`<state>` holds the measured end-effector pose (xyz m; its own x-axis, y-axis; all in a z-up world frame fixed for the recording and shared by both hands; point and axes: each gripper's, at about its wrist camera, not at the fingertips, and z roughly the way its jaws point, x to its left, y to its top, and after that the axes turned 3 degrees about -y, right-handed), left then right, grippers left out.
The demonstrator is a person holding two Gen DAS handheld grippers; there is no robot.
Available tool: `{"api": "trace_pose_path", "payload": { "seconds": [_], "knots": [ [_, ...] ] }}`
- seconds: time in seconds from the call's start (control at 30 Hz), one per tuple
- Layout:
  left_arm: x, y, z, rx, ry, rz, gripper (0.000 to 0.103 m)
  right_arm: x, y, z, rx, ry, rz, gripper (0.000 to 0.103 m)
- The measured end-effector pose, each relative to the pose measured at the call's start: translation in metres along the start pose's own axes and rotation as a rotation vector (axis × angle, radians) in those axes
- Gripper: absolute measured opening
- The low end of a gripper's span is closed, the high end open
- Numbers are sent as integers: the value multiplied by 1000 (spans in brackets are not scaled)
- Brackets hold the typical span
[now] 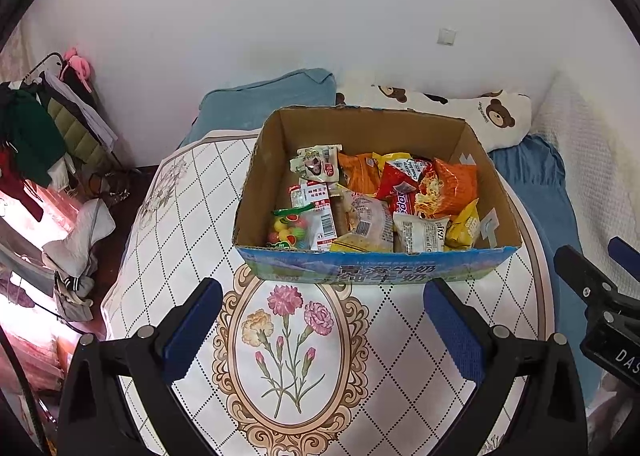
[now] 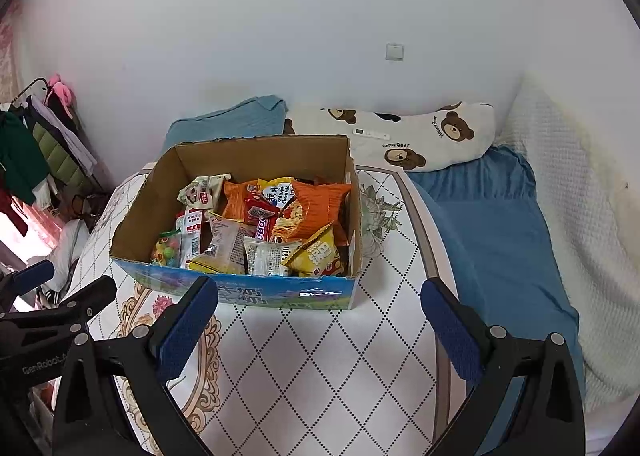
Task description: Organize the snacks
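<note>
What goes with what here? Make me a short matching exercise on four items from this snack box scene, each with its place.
Things:
1. clear bag of round multicoloured candies
2. small yellow snack packet
3. white pillow printed with brown bears
4. open brown cardboard box with blue printed front

Places:
A. box's near right corner
B. on the patterned tabletop
C. box's near left corner
D. behind the box, by the wall

Pairs: 1-C, 2-A, 3-D, 4-B

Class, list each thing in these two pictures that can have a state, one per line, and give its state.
Left tongs: open, holding nothing.
Right tongs: open, holding nothing.
Cardboard box: open at the top, upright on the table.
Snack packets: piled loose inside the box.
Table: covered by a patterned cloth.
</note>
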<state>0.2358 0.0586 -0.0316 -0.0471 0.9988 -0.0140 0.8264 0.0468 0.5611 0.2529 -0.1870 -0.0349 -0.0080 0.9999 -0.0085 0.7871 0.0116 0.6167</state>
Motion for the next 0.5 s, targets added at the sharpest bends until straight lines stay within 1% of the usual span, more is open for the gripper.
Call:
{"api": "trace_pose_path", "payload": {
  "seconds": [0.5],
  "knots": [
    [1,2,-6,-19,11,5,103,-1,0,-1,0,2,4,103]
  ]
}}
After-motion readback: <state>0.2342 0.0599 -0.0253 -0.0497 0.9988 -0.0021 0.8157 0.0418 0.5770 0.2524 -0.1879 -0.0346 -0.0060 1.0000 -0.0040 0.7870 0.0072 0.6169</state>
